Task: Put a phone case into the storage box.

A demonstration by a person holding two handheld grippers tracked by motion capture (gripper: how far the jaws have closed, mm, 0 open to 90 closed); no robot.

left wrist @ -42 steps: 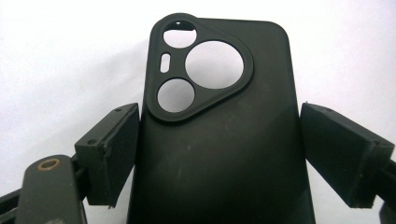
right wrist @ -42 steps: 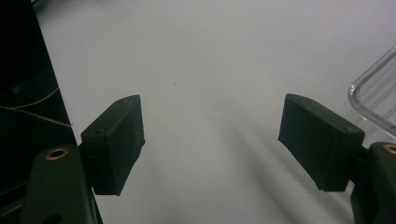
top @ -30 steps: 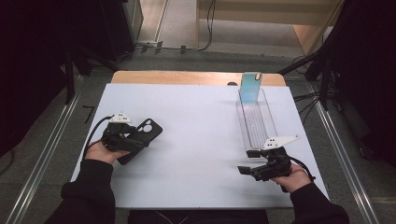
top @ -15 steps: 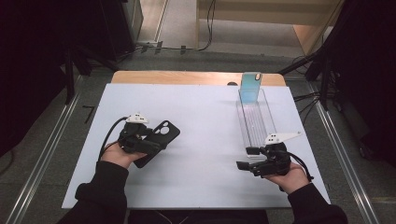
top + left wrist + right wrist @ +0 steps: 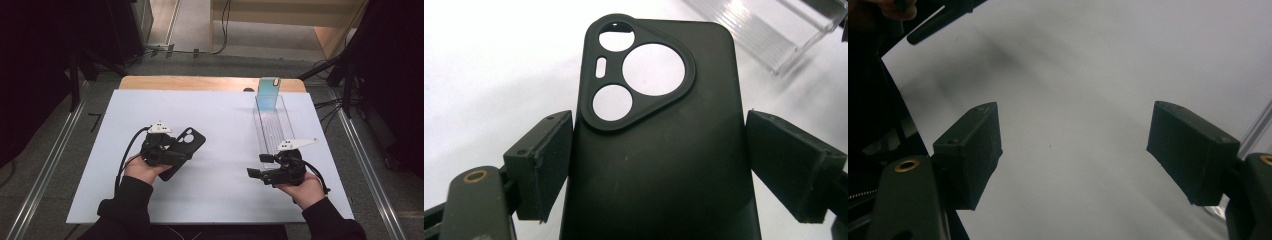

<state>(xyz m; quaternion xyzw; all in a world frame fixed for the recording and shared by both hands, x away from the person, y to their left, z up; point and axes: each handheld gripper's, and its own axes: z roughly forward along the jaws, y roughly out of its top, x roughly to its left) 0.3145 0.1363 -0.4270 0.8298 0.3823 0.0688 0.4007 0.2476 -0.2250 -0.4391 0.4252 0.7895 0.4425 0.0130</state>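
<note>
The left hand-held gripper has carried the black phone case rightward across the white bench, its pads clamping the case's sides; the right hand-held gripper hangs open, empty

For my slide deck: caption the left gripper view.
Left tongs grip a black phone case by its sides above the white table.
</note>
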